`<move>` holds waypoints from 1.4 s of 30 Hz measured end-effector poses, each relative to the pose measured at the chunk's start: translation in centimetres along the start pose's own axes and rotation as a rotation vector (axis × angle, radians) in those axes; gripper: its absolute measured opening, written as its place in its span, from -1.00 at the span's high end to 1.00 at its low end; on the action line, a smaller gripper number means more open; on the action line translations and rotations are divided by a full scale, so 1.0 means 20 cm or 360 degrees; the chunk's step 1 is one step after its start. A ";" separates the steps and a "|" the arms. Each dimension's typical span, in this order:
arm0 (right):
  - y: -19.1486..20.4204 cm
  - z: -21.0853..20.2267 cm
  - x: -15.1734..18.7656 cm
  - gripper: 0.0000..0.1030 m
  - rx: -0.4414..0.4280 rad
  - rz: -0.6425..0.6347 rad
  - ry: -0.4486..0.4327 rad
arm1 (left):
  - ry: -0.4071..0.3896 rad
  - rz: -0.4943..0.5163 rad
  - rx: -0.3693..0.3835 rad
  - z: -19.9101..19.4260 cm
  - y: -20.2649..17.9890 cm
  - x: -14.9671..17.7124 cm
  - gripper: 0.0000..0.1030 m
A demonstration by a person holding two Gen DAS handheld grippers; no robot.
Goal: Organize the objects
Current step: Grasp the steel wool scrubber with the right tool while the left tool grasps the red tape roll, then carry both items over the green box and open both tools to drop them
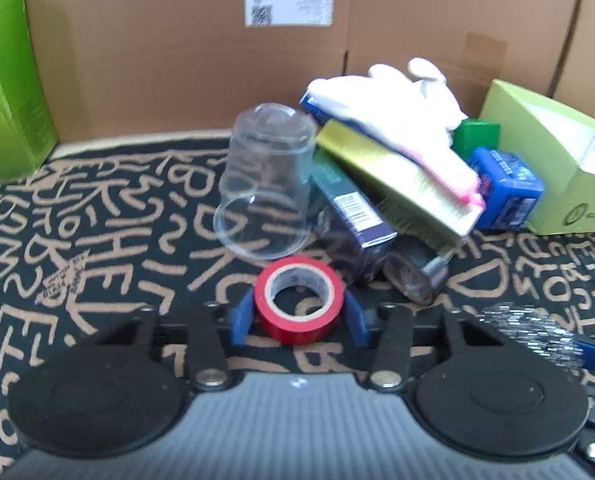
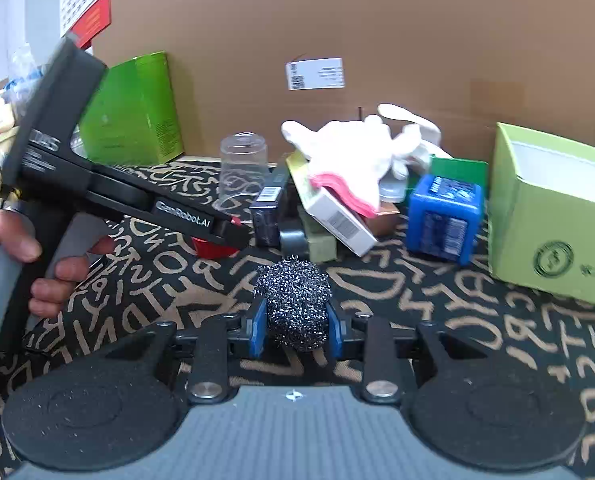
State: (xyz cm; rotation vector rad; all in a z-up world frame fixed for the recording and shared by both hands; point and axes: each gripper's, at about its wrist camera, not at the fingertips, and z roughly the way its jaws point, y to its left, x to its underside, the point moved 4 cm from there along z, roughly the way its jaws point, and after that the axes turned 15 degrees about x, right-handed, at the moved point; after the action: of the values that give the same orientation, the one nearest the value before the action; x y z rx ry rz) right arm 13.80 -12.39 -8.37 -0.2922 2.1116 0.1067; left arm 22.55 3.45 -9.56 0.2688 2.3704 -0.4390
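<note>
A red tape roll (image 1: 293, 326) stands on edge between the blue fingers of my left gripper (image 1: 298, 314), and both pads press its sides. Seen from the right wrist, that left gripper (image 2: 221, 236) is held by a person's hand (image 2: 37, 248), with the red tape roll (image 2: 209, 247) showing under its tip. My right gripper (image 2: 296, 326) is shut on a steel wool scourer (image 2: 293, 292), squeezed between its blue pads just above the patterned cloth (image 2: 437, 304). The scourer (image 1: 533, 332) shows blurred at the right edge of the left wrist view.
An upturned clear plastic cup (image 1: 265, 176) stands just beyond the tape. Right of it lies a pile: a dark box (image 1: 349, 216), a gold box (image 1: 393, 176), a white glove (image 1: 389, 108) and a blue container (image 1: 505, 188). An open light-green box (image 1: 553, 160) sits far right and a green box (image 1: 9, 92) far left. A cardboard wall (image 1: 177, 60) closes the back.
</note>
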 end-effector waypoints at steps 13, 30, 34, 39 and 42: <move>-0.16 -0.22 0.01 0.39 0.0058 0.0132 -0.0119 | -0.0047 0.0066 0.0242 -0.28 -0.31 0.01 0.11; -0.84 -0.40 -0.31 0.39 0.0498 0.0283 -0.0380 | -0.0161 0.0353 0.0601 0.01 -1.23 -0.59 0.11; -1.03 -0.23 -0.38 0.39 0.0587 0.0295 -0.0295 | -0.0097 0.0353 0.0525 0.30 -1.26 -0.68 0.11; -1.24 0.07 -0.39 0.39 0.0602 0.0338 -0.0087 | -0.0059 0.0337 0.0524 0.55 -1.27 -0.73 0.11; -1.32 0.23 -0.38 0.39 0.0588 0.0369 0.0002 | -0.0024 0.0339 0.0522 0.65 -1.25 -0.73 0.11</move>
State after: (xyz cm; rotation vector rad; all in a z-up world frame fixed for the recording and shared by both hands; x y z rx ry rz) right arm 27.90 -35.75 -3.34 0.1728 2.1109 -0.1477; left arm 33.42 -25.71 -2.86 0.6589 2.2168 -0.7222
